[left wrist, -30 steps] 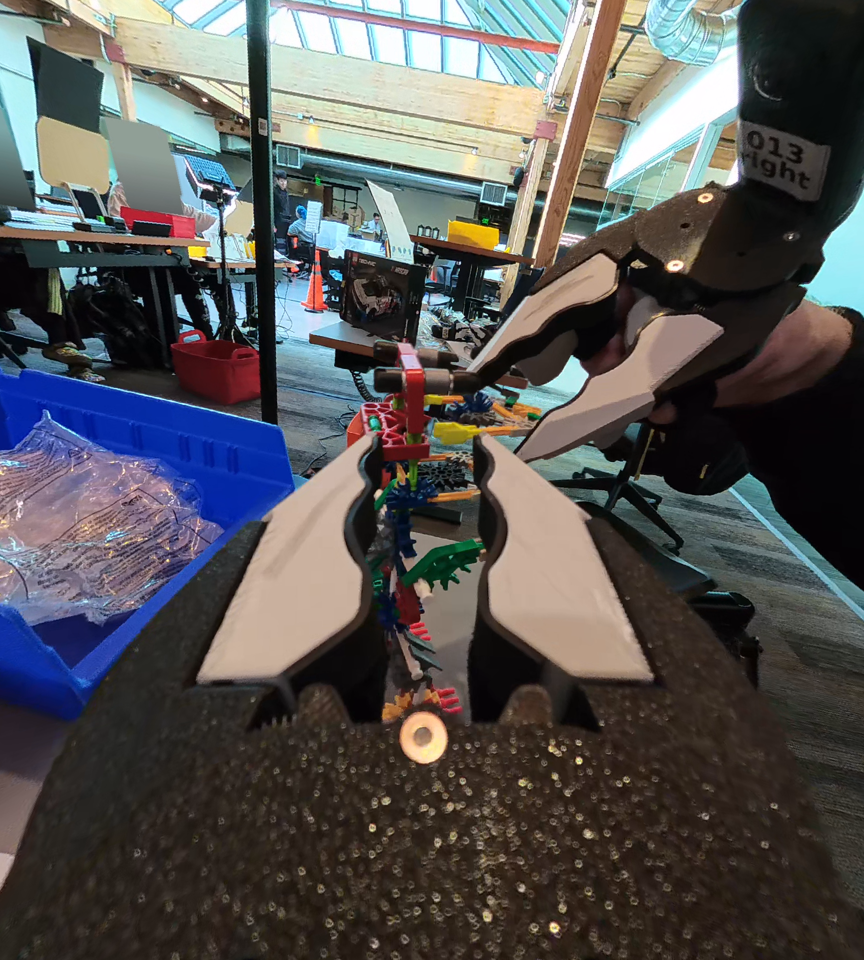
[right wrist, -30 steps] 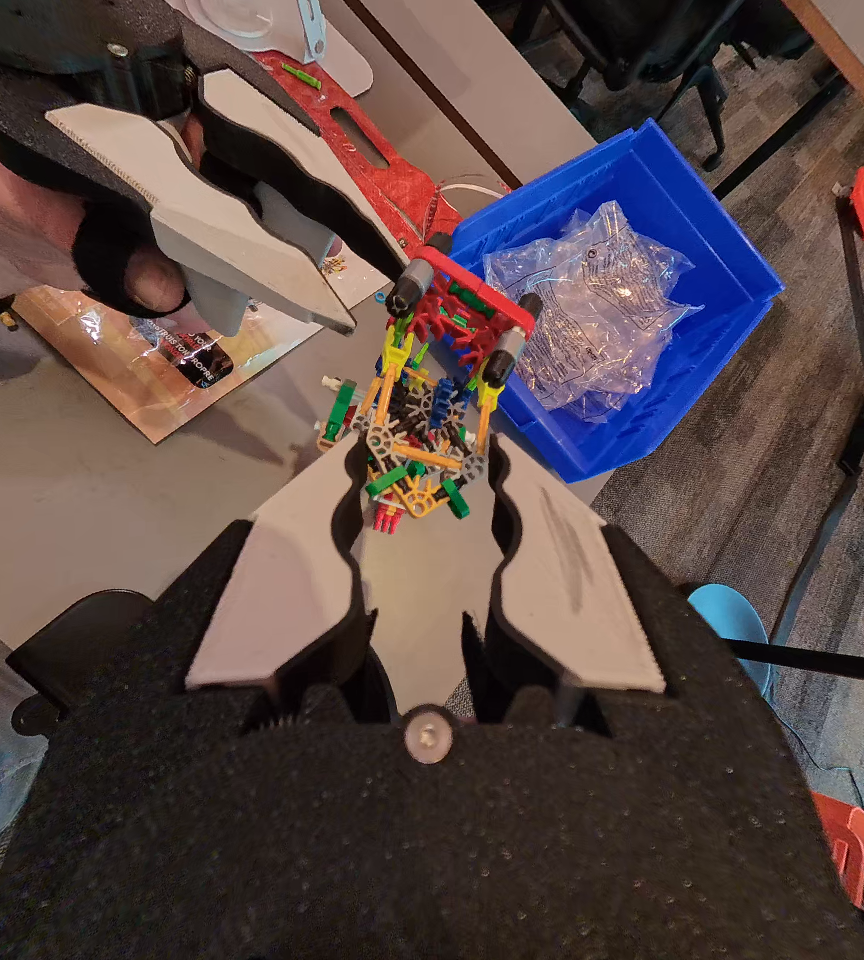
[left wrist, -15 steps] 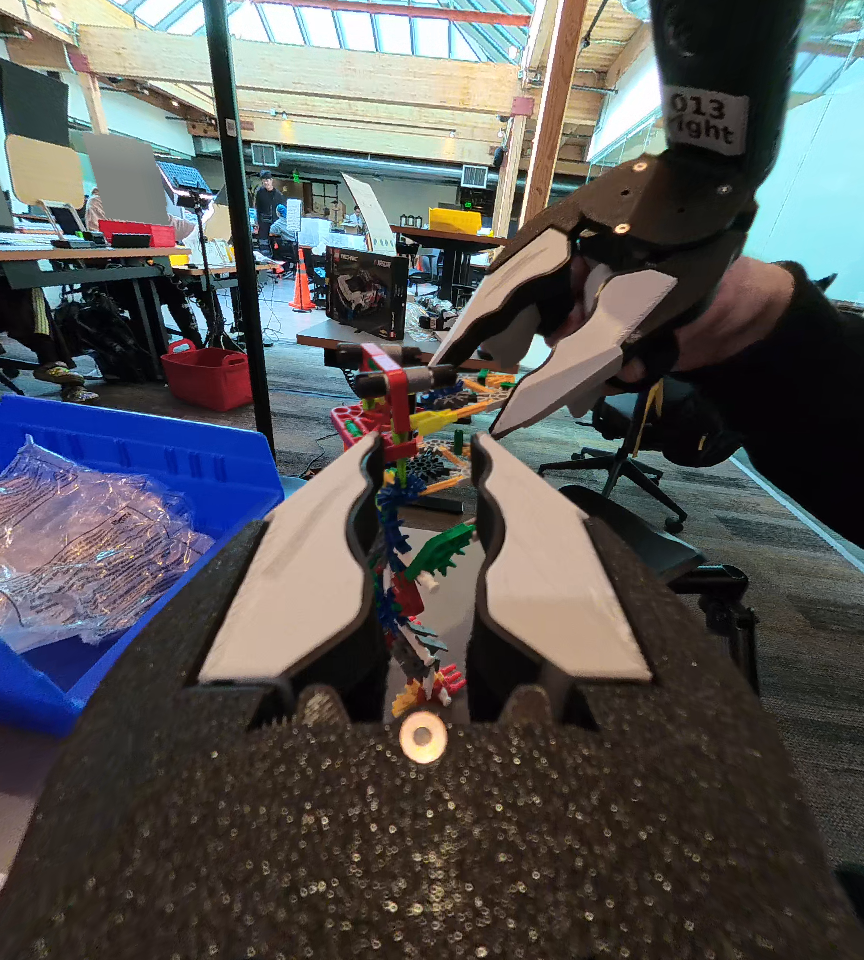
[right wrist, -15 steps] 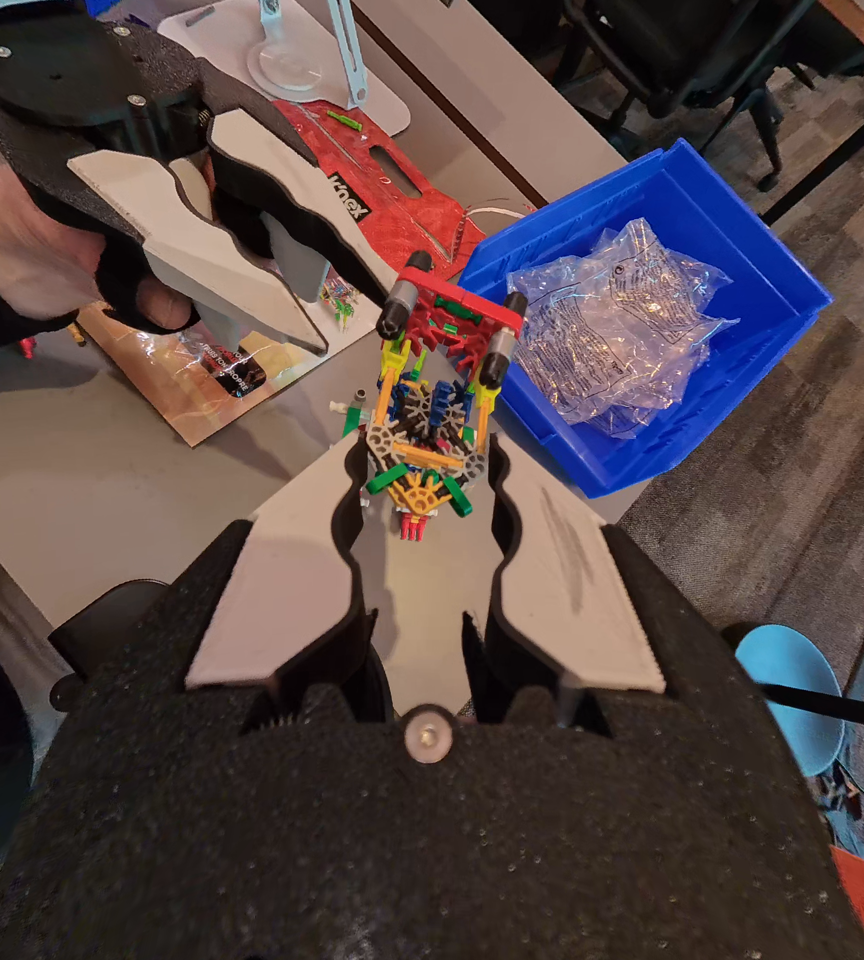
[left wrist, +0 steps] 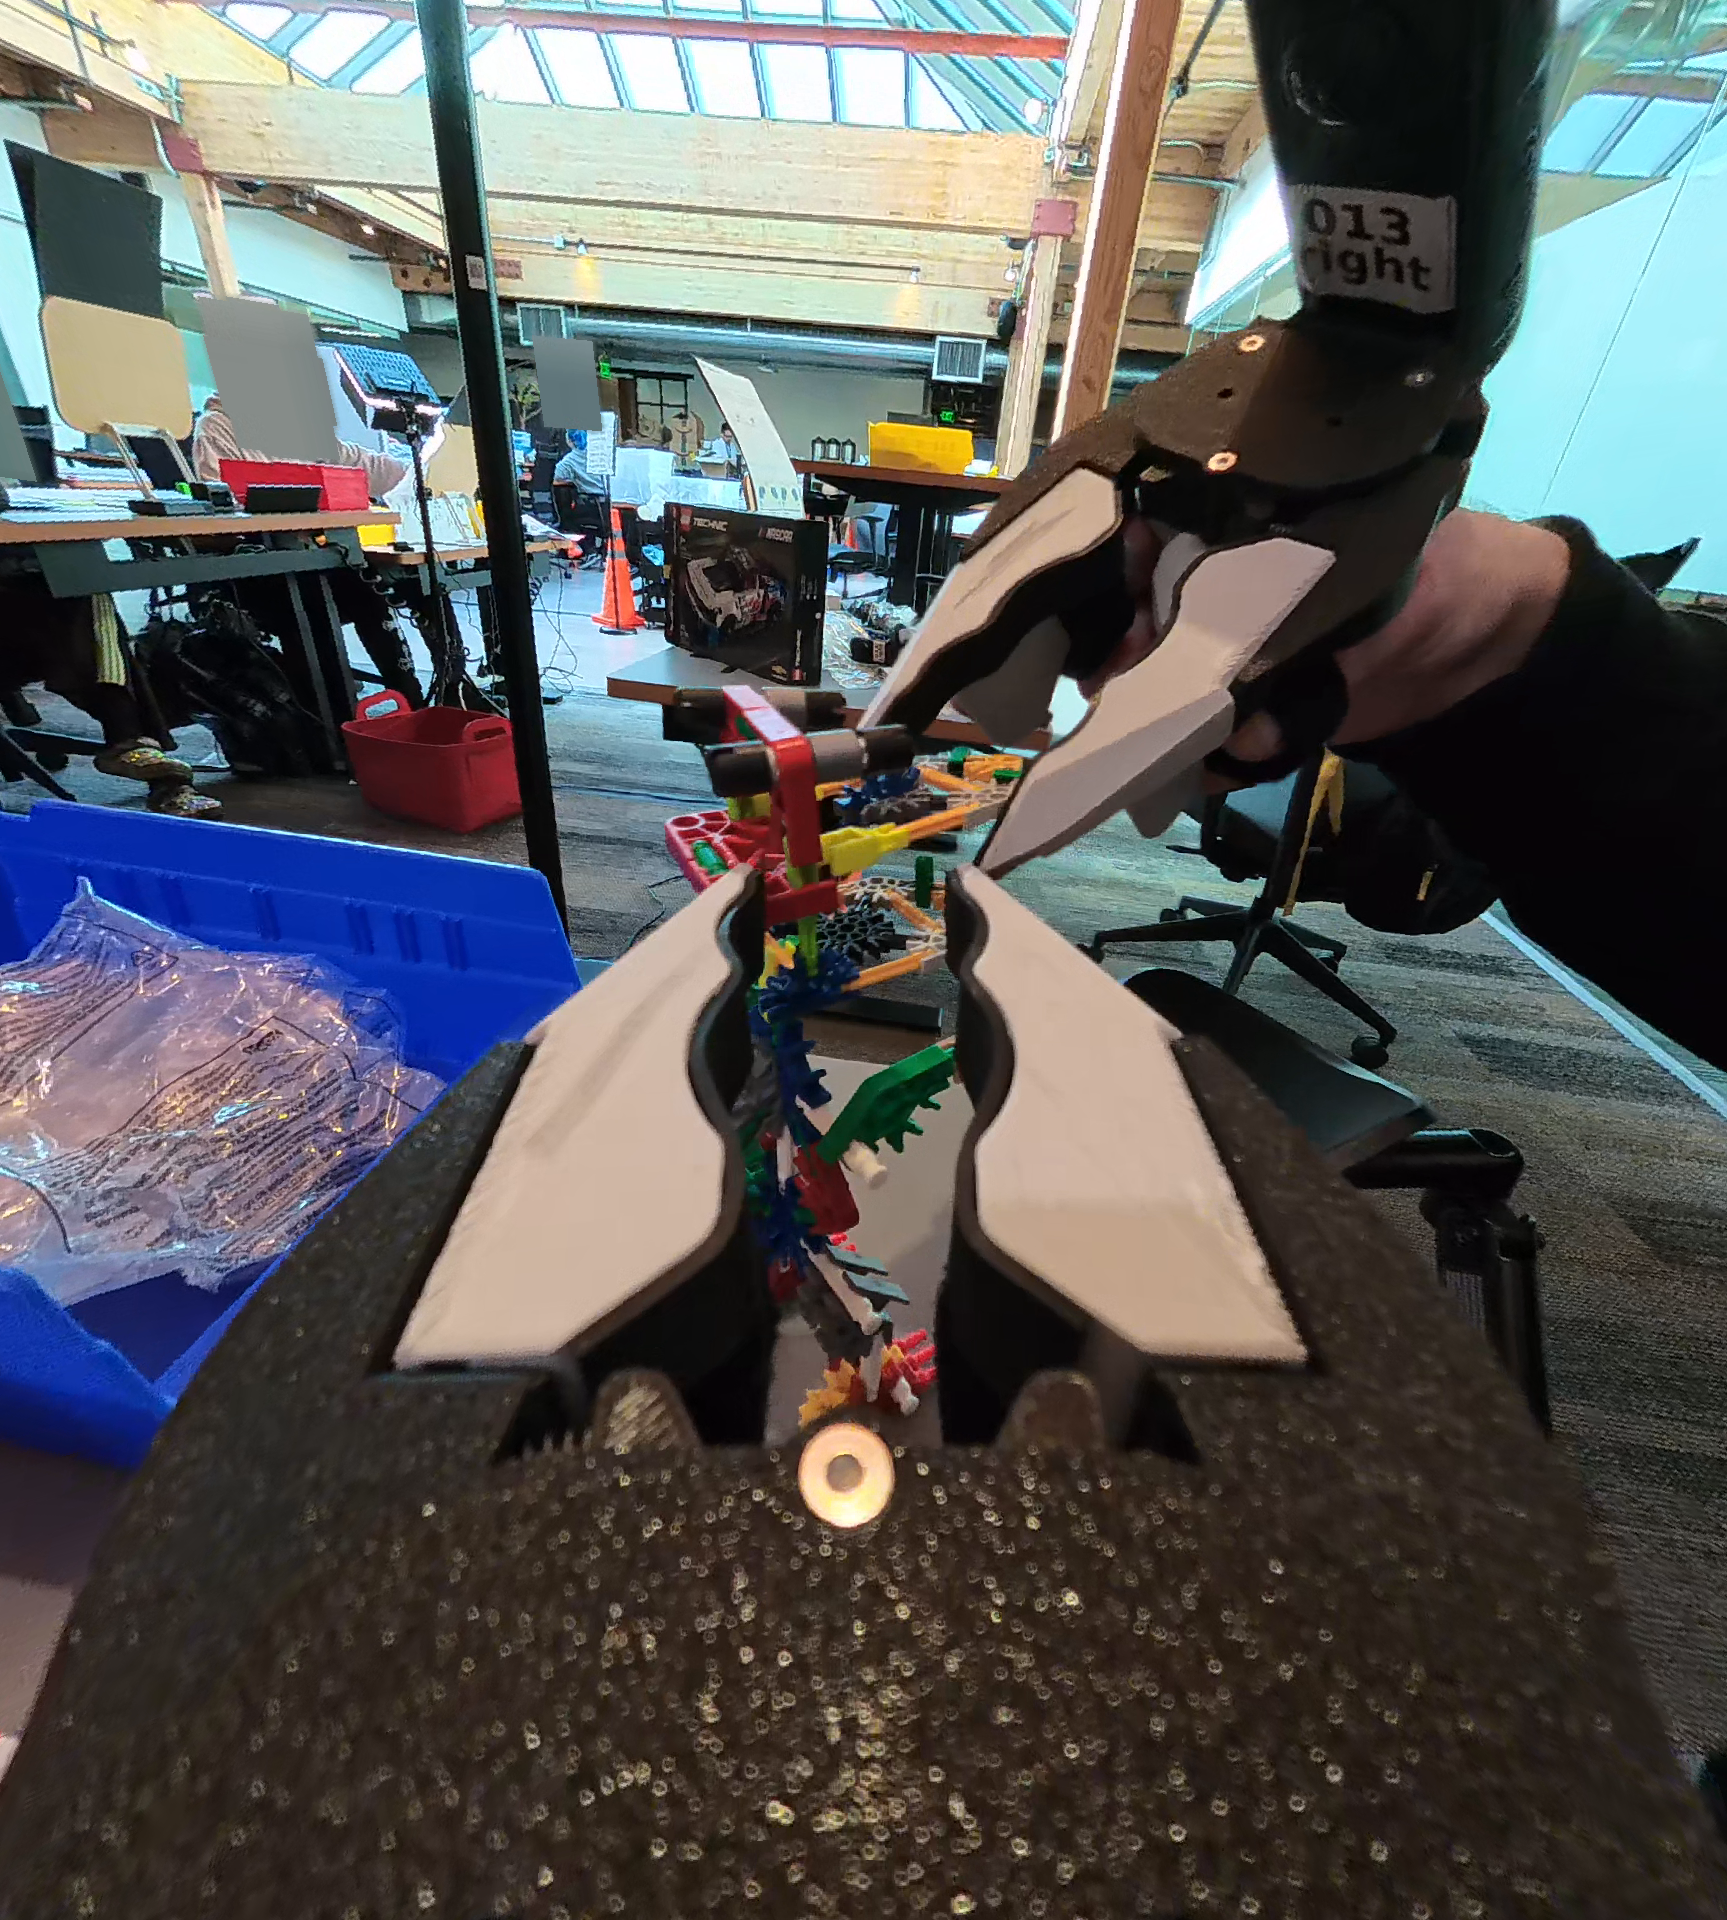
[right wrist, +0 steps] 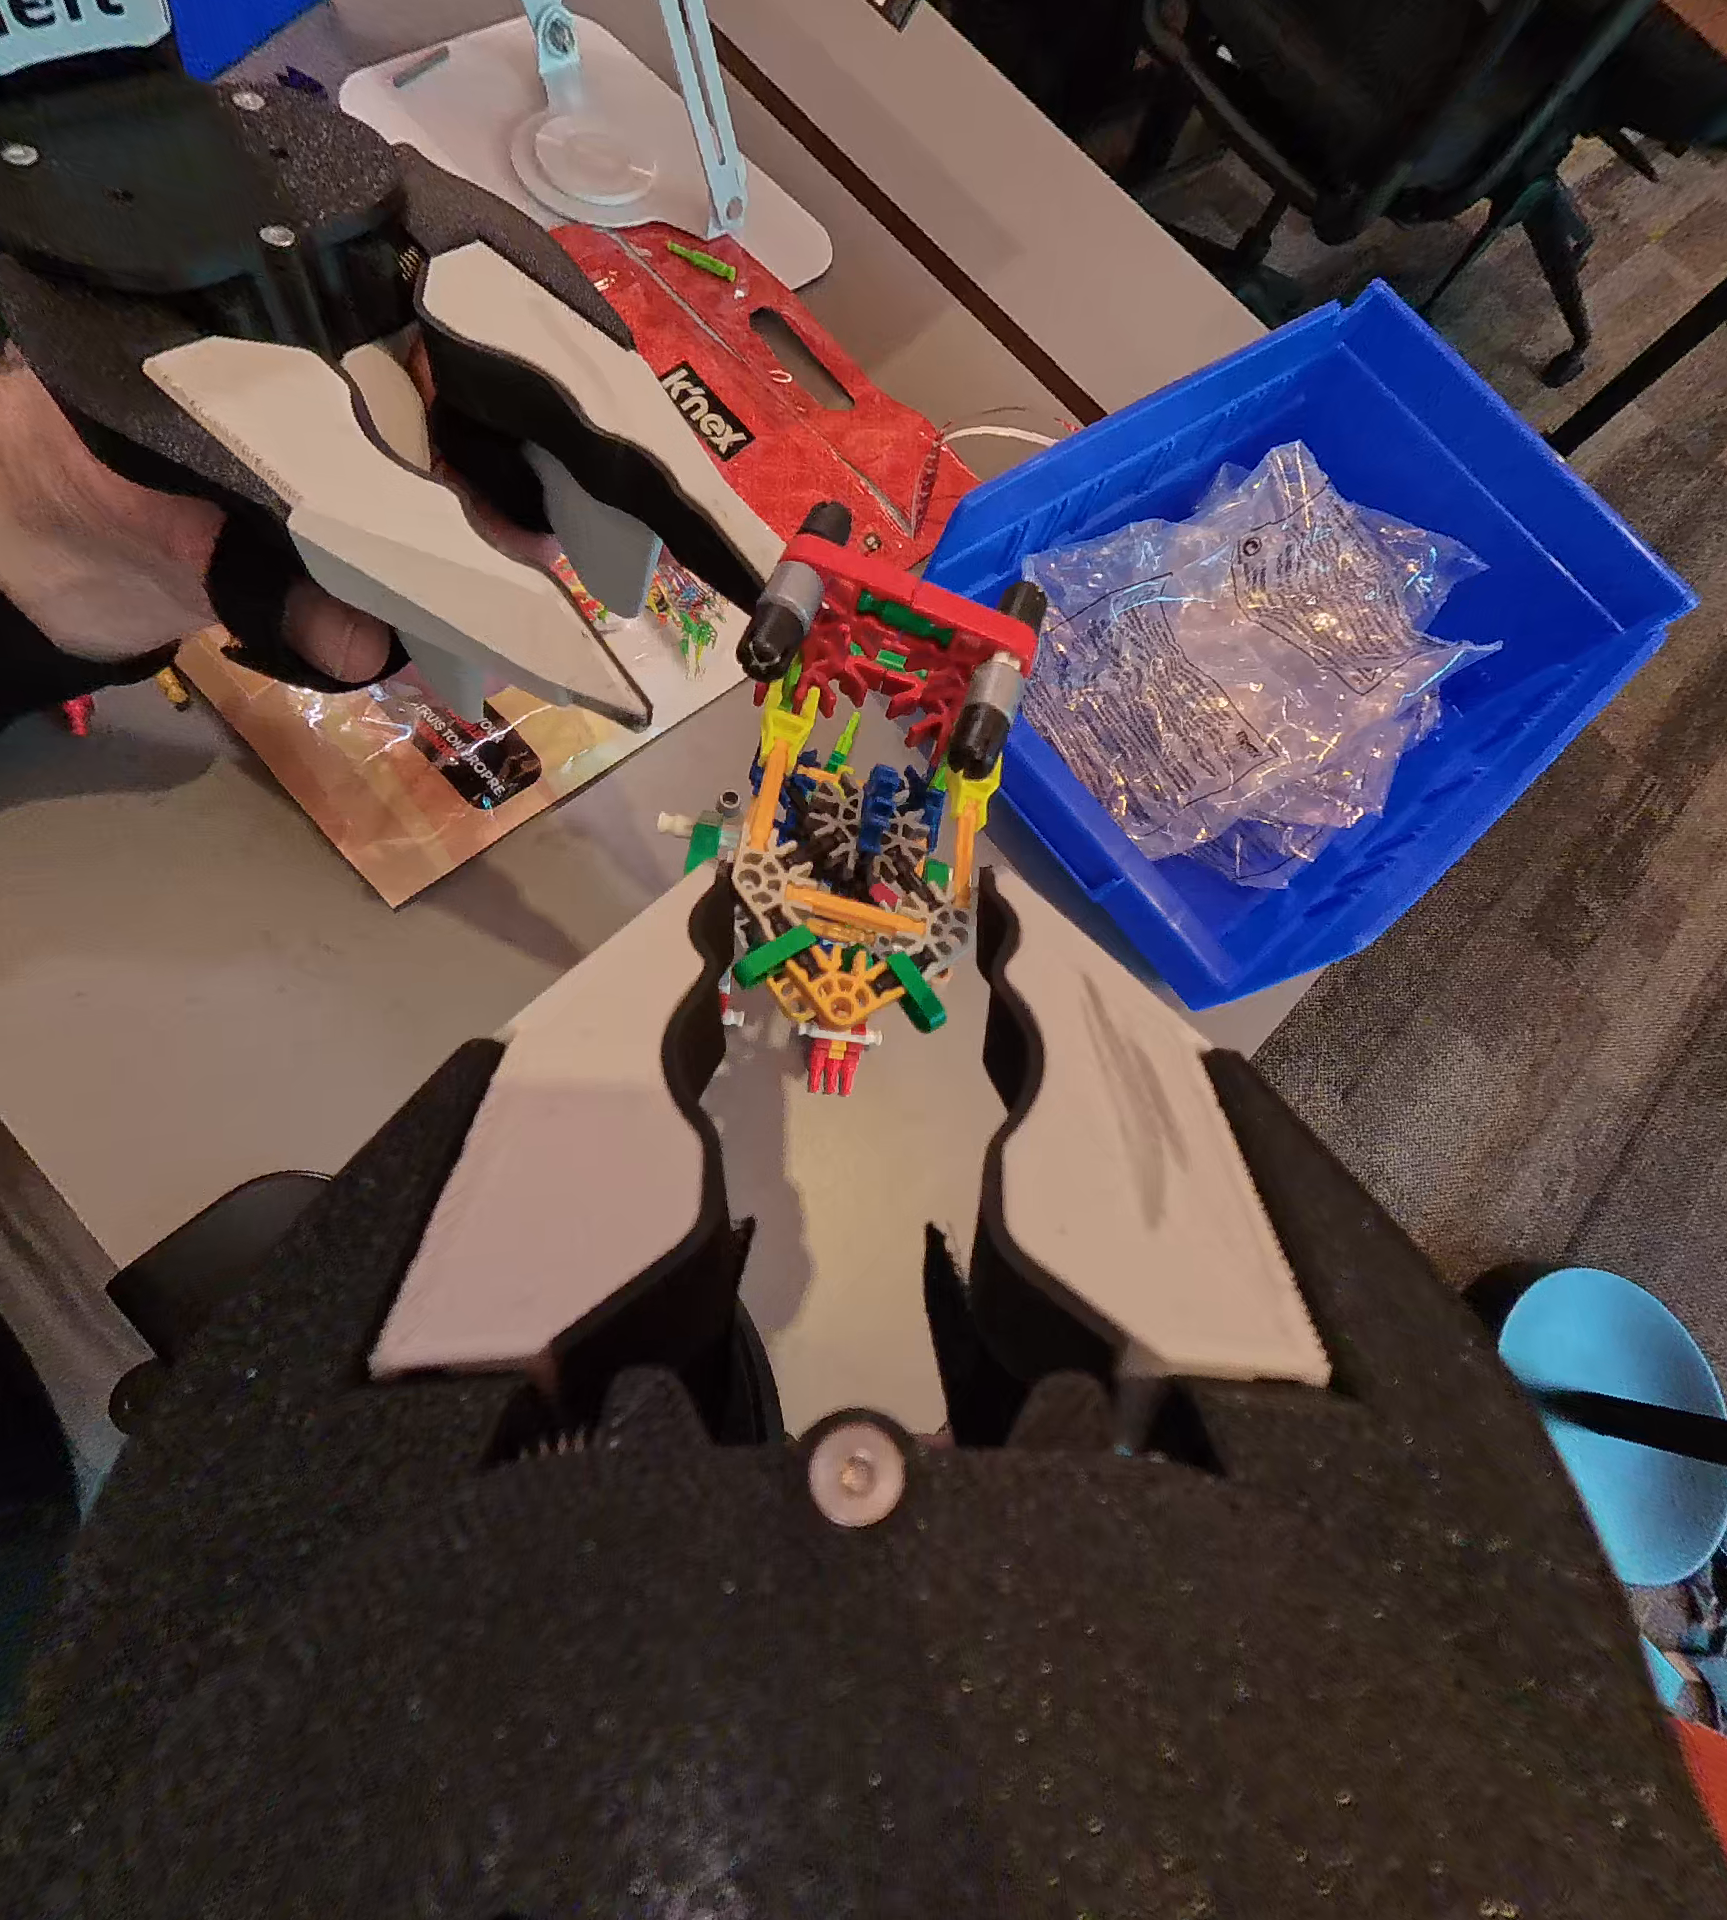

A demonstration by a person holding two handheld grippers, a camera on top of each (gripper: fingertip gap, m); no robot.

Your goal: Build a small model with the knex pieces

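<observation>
1. Blue plastic bin (right wrist: 1410, 416) with straight walls, far right on the grey table (right wrist: 163, 935), at its edge; inside, crumpled clear plastic bags (right wrist: 1243, 665), glossy and printed.
2. Toy (right wrist: 859, 831) of snapped-together plastic rods and spiky connectors in red, yellow, orange, blue and green, with grey lattice plates. Red frame and two black-and-grey wheels (right wrist: 786, 613) at its far end. Just left of the bin, over the table's right edge.
3. Right gripper (right wrist: 854, 894), grainy black body with pale flat fingers, pointing down from above. Clamped on the toy, one finger on each side of the lattice plates.
4. Left gripper (left wrist: 854, 894), same build, reaching in from the left, held by a hand (right wrist: 38, 530) in a black fingerless glove. Fingers spread with nothing between them, far fingertip right at the toy's left wheel.
5. Beneath the left gripper, a red slotted sheet (right wrist: 786, 416) and a glossy booklet (right wrist: 402, 790), both flat on the table.
</observation>
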